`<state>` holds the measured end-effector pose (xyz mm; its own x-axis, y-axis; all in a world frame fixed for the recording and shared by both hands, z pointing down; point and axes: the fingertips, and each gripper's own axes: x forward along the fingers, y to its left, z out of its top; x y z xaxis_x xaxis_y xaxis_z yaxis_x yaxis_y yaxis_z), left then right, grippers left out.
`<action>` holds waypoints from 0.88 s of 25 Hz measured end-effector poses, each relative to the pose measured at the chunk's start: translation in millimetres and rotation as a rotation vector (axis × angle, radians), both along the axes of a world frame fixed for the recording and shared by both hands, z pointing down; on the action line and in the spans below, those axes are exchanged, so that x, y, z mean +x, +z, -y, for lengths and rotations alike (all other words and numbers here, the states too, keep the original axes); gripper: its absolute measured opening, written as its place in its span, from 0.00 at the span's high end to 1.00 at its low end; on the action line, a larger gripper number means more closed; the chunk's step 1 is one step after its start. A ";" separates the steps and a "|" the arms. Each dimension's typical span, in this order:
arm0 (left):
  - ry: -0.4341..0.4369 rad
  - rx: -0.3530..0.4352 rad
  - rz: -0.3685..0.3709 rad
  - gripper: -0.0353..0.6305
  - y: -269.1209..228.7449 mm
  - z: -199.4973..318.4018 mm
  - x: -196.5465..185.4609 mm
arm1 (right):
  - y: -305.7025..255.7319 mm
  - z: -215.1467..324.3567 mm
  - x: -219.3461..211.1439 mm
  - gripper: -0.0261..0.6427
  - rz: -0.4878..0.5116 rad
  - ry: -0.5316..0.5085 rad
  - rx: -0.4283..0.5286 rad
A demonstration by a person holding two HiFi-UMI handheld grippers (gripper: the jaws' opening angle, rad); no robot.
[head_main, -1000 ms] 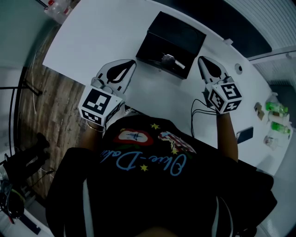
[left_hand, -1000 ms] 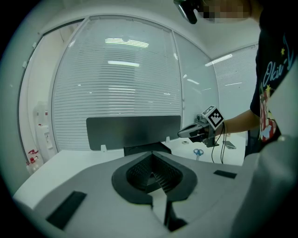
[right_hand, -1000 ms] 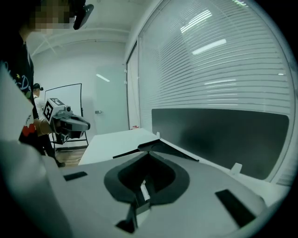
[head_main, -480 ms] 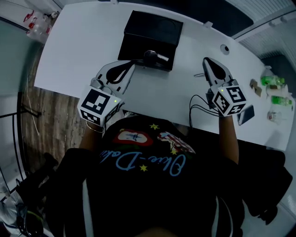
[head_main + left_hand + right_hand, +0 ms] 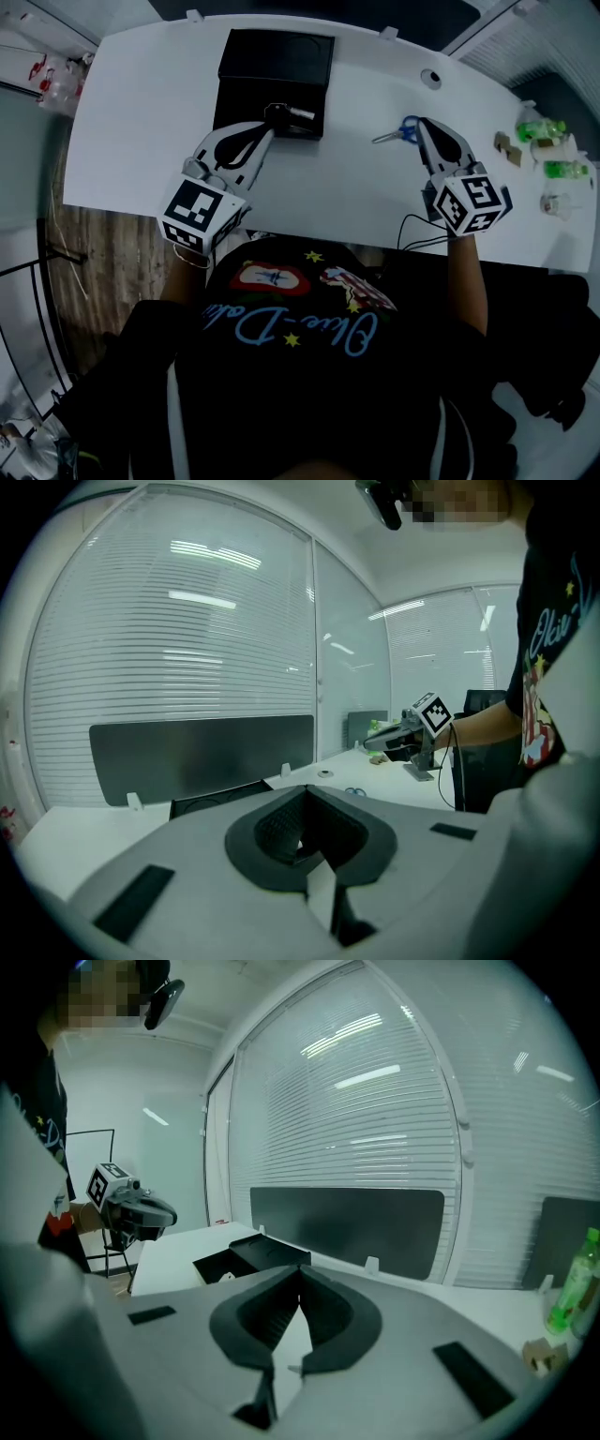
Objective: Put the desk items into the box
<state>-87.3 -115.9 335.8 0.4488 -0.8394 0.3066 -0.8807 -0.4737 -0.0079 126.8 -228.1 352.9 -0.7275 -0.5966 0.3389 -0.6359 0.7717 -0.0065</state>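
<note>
An open black box (image 5: 274, 64) stands at the far middle of the white desk (image 5: 141, 122). A small dark and silver item (image 5: 287, 113) lies at the box's near edge. My left gripper (image 5: 266, 128) is shut and empty, its tips just left of that item. Blue-handled scissors (image 5: 397, 134) lie on the desk to the right. My right gripper (image 5: 423, 124) is shut and empty, with its tips right beside the scissors' handles. The left gripper view shows its shut jaws (image 5: 305, 787), the box (image 5: 220, 797) and the scissors (image 5: 354, 791). In the right gripper view the shut jaws (image 5: 300, 1267) point past the box (image 5: 246, 1253).
Green bottles (image 5: 551, 131) and small brown items (image 5: 506, 144) stand at the desk's right end. A round cable hole (image 5: 431, 78) lies behind the scissors. A black cable (image 5: 422, 239) hangs off the near edge. A dark screen panel (image 5: 347, 1227) lines the far edge.
The head view has swung, so the box now sits further left and up. The scissors have come into sight. The right gripper has moved right, up to the scissors; the left gripper's tips are nearer the box's item.
</note>
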 end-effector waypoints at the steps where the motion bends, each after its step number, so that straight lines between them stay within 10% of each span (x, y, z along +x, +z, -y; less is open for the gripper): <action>1: 0.009 0.001 0.005 0.93 0.2 1.4 4.5 | 0.9 -0.2 5.4 0.95 -0.003 0.006 0.000; 22: -0.075 -0.020 -0.038 0.93 8.7 13.9 55.9 | 39.5 32.4 75.7 0.95 -0.151 -0.102 -0.030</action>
